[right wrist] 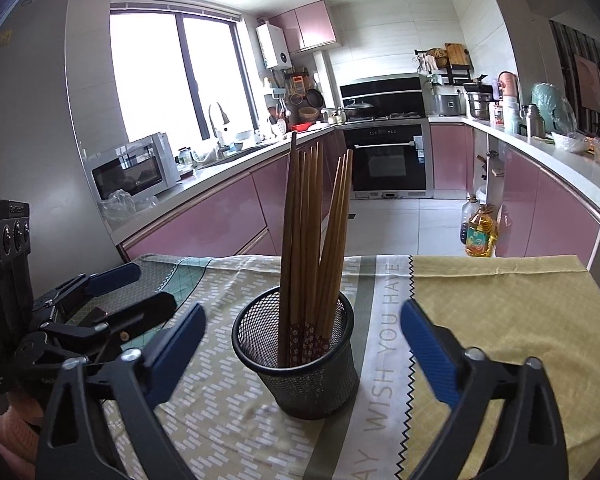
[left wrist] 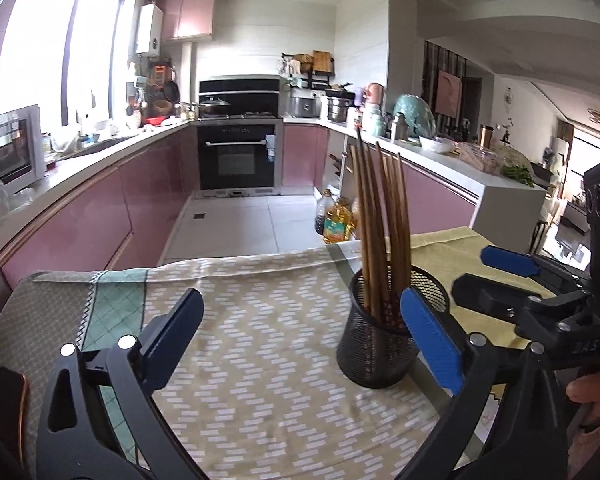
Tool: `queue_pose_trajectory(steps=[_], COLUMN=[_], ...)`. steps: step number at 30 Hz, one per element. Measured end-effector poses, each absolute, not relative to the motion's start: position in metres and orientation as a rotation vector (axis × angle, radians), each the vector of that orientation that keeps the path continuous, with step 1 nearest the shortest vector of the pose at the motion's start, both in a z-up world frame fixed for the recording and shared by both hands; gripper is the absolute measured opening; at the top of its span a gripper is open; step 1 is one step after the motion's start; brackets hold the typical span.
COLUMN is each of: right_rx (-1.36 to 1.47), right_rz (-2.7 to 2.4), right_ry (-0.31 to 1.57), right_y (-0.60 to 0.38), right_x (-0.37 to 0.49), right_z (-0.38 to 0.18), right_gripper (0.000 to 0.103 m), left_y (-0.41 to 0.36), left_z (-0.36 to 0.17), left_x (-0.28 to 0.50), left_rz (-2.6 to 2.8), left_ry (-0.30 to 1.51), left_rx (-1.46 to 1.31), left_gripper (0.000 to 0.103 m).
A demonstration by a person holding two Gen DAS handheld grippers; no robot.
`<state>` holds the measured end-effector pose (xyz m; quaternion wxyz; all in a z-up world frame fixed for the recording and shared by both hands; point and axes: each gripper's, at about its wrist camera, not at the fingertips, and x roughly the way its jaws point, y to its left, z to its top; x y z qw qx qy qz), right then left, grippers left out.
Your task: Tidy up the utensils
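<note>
A black mesh holder (left wrist: 376,360) (right wrist: 312,376) stands upright on the patterned tablecloth (left wrist: 260,320) (right wrist: 500,320). Several brown wooden chopsticks (left wrist: 380,220) (right wrist: 312,240) stand in it, tips up and fanned a little. My right gripper (right wrist: 302,310) is open, and the holder sits in the gap between its blue pads without touching either. My left gripper (left wrist: 300,298) is open with only cloth between its fingers; the holder stands just past its right finger. Each gripper shows in the other's view, the right gripper (left wrist: 472,270) at the right and the left gripper (right wrist: 154,285) at the left.
The table's far edge drops to a tiled kitchen floor where oil bottles (left wrist: 336,224) (right wrist: 478,236) stand by pink cabinets. An oven (left wrist: 238,156) is at the back and a microwave (right wrist: 136,172) on the left counter. A dark flat object (left wrist: 12,400) lies at the table's left.
</note>
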<state>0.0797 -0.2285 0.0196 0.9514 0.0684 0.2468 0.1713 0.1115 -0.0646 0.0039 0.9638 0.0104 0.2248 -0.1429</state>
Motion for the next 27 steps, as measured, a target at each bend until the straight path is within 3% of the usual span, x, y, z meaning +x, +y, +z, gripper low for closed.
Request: queue_pose_trajectory(steps=[27], right_rx=[0.089], right_rz=[0.295], right_ry=[0.384], right_y=[-0.214], right_x=[0.035], right_z=[0.019], right_gripper=[0.096], left_y=[-0.017], left_z=[0.008], left_x=[0.059], left_rz=[-0.076], left_ry=[0.341], left_rx=[0.017], left_gripper=[0.097])
